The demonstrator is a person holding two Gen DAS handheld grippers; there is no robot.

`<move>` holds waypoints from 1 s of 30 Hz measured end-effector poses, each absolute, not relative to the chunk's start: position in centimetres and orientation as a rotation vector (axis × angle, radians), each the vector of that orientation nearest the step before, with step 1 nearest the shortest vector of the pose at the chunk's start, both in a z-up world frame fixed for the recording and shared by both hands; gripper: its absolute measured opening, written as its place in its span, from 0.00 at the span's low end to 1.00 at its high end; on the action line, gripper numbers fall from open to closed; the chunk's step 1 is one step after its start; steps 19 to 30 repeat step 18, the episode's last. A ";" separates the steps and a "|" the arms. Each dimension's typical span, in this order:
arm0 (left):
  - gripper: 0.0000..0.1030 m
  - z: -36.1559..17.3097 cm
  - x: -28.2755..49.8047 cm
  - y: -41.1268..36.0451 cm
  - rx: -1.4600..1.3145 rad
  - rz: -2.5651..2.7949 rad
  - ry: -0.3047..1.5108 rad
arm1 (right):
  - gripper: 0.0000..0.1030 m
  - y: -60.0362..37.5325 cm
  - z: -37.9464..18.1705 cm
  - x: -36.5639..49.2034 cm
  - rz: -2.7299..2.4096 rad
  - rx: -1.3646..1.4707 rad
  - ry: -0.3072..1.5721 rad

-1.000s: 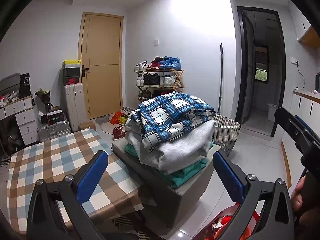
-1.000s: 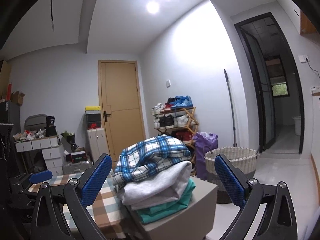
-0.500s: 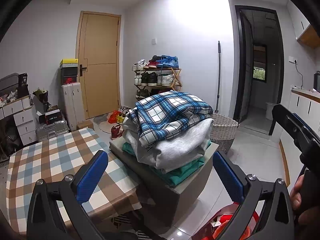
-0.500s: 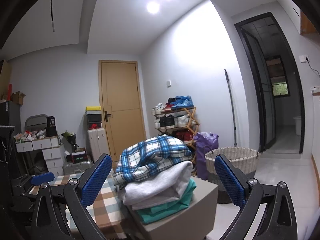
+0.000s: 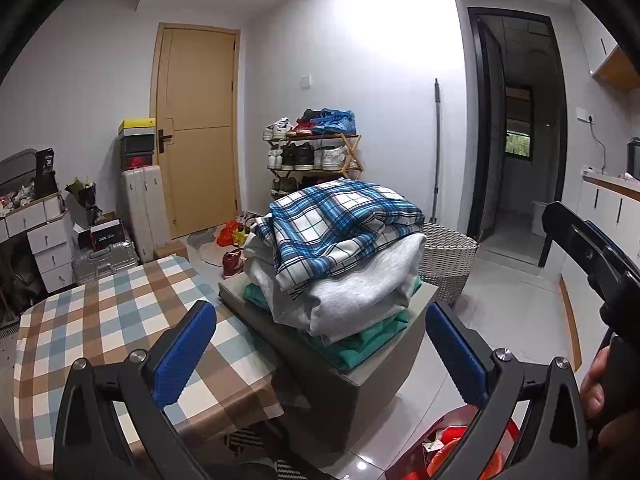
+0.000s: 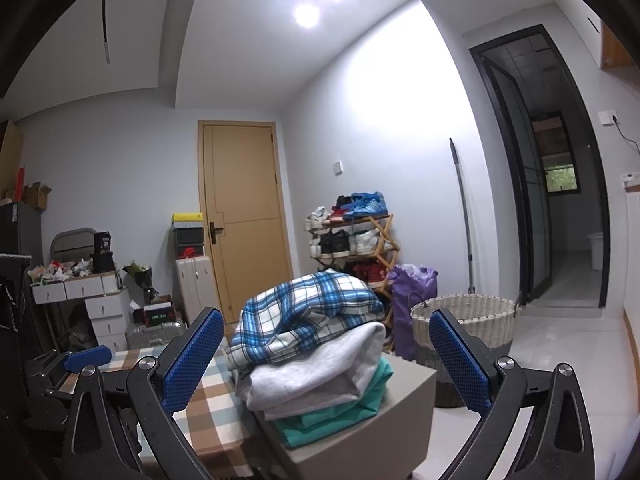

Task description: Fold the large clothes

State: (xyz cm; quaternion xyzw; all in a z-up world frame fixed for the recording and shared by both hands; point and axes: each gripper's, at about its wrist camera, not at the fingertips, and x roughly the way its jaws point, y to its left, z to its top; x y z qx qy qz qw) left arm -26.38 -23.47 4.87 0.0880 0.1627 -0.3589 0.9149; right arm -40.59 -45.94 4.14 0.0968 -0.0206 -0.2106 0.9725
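A stack of folded clothes [image 5: 340, 264], plaid on grey on green, sat on a grey box [image 5: 372, 384] beside the checked tabletop [image 5: 100, 320]. The left tongs [image 5: 320, 356] and right tongs [image 6: 326, 364] both gaped wide and empty, short of the stack.

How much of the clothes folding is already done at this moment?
Nothing looks started: the plaid garment, grey garment and green garment lie piled on the grey box. In hand: nothing; left gripper and right gripper are open. Left: folding on the checked tablecloth.
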 end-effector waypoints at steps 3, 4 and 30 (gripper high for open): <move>0.99 4.8 -26.4 -23.4 0.189 -0.733 0.334 | 1.00 -46.1 4.2 -40.4 -0.423 0.199 -0.034; 0.99 4.8 -26.4 -23.4 0.189 -0.732 0.335 | 1.00 -46.1 4.2 -40.4 -0.422 0.199 -0.032; 0.99 4.8 -26.2 -22.8 0.170 -0.751 0.336 | 1.00 -46.2 4.1 -39.8 -0.420 0.200 -0.022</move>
